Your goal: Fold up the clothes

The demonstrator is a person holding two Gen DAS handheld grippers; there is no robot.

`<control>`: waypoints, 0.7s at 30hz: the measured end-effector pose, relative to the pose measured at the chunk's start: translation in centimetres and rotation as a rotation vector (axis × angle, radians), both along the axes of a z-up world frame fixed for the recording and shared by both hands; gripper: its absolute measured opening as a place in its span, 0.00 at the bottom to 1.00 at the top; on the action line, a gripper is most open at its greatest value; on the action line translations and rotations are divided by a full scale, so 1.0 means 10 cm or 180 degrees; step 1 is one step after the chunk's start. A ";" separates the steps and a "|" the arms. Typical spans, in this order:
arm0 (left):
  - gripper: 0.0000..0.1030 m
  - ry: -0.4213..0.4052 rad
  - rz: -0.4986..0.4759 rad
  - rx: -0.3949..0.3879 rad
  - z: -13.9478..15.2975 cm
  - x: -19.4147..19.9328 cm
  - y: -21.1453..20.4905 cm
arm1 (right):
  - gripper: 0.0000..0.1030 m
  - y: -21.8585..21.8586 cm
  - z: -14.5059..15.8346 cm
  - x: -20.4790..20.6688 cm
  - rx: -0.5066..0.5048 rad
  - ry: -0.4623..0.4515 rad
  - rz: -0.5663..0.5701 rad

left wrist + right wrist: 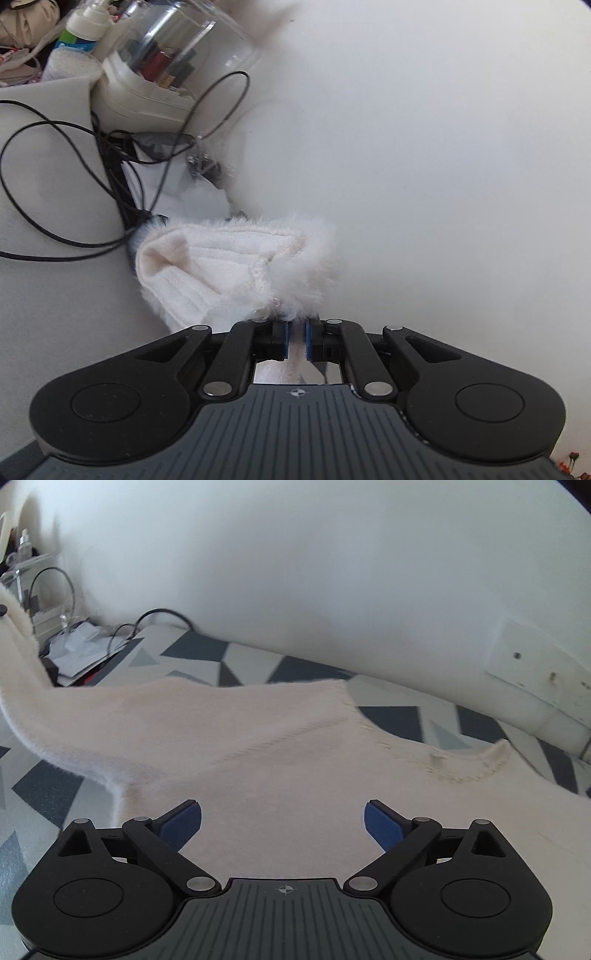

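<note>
Above the sweater [280,746], the left tool [297,338] pinches its lifted sleeve [229,266]; the right tool [282,823] hovers spread wide, gripping nothing. Next, that sleeve probably crosses the body.

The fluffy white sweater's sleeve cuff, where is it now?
In the left wrist view, the fluffy white sweater's sleeve cuff sits centre-left, pinched in the left gripper, near black cables.

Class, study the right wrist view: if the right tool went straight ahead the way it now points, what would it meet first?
Most likely the cream fuzzy sweater. The right tool is open, and the sweater's body fills the space directly ahead of its fingers, spread on the patterned cloth. How far off the fabric lies is unclear.
</note>
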State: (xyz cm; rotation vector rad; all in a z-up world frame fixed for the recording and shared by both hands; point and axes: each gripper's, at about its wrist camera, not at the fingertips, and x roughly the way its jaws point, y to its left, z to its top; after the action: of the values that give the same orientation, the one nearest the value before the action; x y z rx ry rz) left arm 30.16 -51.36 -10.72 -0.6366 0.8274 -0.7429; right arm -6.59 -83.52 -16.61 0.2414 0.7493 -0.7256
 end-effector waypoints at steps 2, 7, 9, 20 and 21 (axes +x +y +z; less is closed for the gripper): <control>0.08 -0.0110 -0.0187 -0.0025 0.10 -0.15 -0.22 | 0.92 -0.12 0.08 -0.30 0.0002 -0.0041 -0.0223; 0.08 -0.0434 -0.0847 -0.0003 0.25 -0.78 -0.97 | 0.92 -0.39 0.22 -1.13 0.0118 -0.0324 -0.0805; 0.08 -0.0534 -0.1168 -0.0001 0.26 -1.12 -1.30 | 0.92 -0.45 0.23 -1.41 0.0150 -0.0432 -0.0998; 0.14 -0.0364 -0.3074 0.0864 -0.66 -2.98 -2.48 | 0.90 -0.66 -0.01 -2.30 0.0505 -0.0704 -0.1619; 0.14 -0.0400 -0.3173 0.0987 -0.70 -3.06 -2.46 | 0.90 -0.66 -0.03 -2.34 0.0552 -0.0719 -0.1642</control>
State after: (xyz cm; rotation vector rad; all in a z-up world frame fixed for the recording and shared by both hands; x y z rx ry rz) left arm -0.43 -75.96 -17.77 0.1537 1.1108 -1.4906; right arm -29.94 -90.09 -16.90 0.6796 0.5350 -1.0998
